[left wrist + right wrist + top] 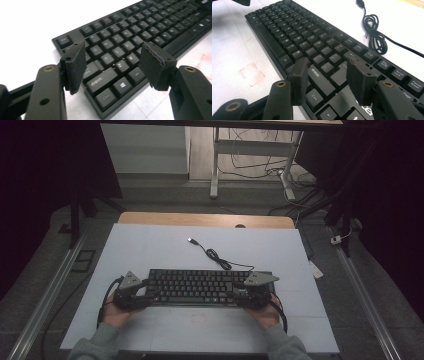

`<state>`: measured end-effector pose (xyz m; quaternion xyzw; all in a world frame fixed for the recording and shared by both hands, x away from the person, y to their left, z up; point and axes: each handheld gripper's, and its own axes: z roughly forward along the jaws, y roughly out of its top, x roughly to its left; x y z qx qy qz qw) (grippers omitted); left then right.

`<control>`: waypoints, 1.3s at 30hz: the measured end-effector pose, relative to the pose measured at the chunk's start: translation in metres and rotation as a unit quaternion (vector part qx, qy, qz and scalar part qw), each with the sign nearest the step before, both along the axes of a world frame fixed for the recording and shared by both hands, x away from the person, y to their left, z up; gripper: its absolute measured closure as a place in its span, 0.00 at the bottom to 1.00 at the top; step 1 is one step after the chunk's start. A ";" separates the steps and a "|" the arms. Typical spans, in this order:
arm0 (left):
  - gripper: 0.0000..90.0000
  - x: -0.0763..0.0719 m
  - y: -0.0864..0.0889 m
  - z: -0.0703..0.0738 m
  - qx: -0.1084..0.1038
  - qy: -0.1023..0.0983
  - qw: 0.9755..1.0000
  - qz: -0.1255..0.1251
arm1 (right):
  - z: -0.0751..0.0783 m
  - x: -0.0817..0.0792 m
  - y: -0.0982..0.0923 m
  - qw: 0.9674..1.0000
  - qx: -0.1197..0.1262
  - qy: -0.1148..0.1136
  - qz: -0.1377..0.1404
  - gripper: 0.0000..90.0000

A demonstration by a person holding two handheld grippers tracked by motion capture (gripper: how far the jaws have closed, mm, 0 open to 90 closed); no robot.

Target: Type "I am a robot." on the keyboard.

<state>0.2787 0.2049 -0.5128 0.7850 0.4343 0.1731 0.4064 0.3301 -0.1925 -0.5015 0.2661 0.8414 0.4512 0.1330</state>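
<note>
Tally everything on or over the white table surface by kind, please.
Black keyboard: 1
Coiled USB cable: 1
Hand-held grippers: 2, left gripper and right gripper, both open over the keyboard's ends
Total: 4
</note>
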 end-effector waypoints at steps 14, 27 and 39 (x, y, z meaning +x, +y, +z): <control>0.69 0.001 -0.032 0.008 -0.008 0.000 0.997 -0.075 | -0.004 0.003 0.002 1.000 -0.005 0.003 0.002 0.58; 0.99 -0.001 -0.057 -0.004 0.026 0.018 0.993 -0.112 | -0.006 0.003 0.006 1.000 -0.016 0.006 0.004 0.58; 0.99 0.002 -0.060 -0.012 0.047 0.018 0.994 -0.099 | -0.008 0.004 0.007 1.000 -0.021 0.007 0.004 0.57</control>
